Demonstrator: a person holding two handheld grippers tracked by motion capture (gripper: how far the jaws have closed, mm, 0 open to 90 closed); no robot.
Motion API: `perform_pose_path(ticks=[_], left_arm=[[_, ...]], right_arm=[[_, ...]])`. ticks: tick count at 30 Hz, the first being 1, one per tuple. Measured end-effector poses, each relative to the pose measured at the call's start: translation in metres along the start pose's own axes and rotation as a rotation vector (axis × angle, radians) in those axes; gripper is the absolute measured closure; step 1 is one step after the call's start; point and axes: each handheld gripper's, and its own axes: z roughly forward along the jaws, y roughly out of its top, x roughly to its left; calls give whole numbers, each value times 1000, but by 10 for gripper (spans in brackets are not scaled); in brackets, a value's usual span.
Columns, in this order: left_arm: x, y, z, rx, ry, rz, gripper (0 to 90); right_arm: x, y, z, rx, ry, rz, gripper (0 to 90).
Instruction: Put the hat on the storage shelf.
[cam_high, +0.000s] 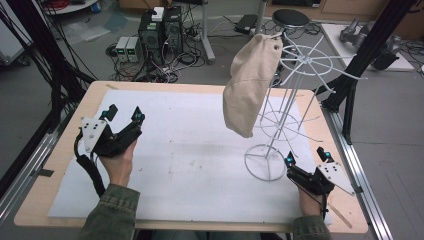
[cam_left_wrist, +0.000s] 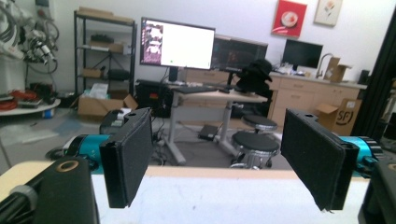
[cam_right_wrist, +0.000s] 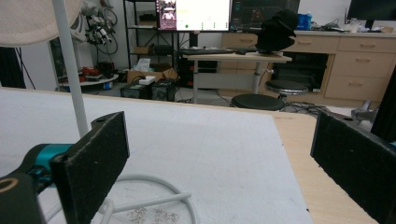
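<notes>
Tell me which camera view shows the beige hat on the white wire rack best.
The high view: there the beige hat hangs in full from an upper arm of the white wire rack, clear of the table. The right gripper view catches an edge of its fabric at the top left, beside the rack's pole. The left gripper view looks past the table into the room.

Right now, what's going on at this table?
A person holds a gripper in each hand over a white mat. A beige cloth bag hangs on a white wire rack. The right gripper sits by the rack's round base, jaws open and empty. The left gripper is off to the left, open too. Neither touches the bag.
</notes>
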Motion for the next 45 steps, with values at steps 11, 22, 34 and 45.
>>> perform_pose_path(ticks=[11,22,34,45], left_arm=[[17,-15,-14,56,48,58,242],[35,-27,-32,91,96,52,233],[61,-41,-54,85,164,70,229],[76,-55,-70,77,192,97,237]], right_arm=[[1,0,0,3,2,-5,34],[1,0,0,3,5,-5,34],[3,-1,1,13,8,-3,34],[3,-1,1,15,11,1,34]])
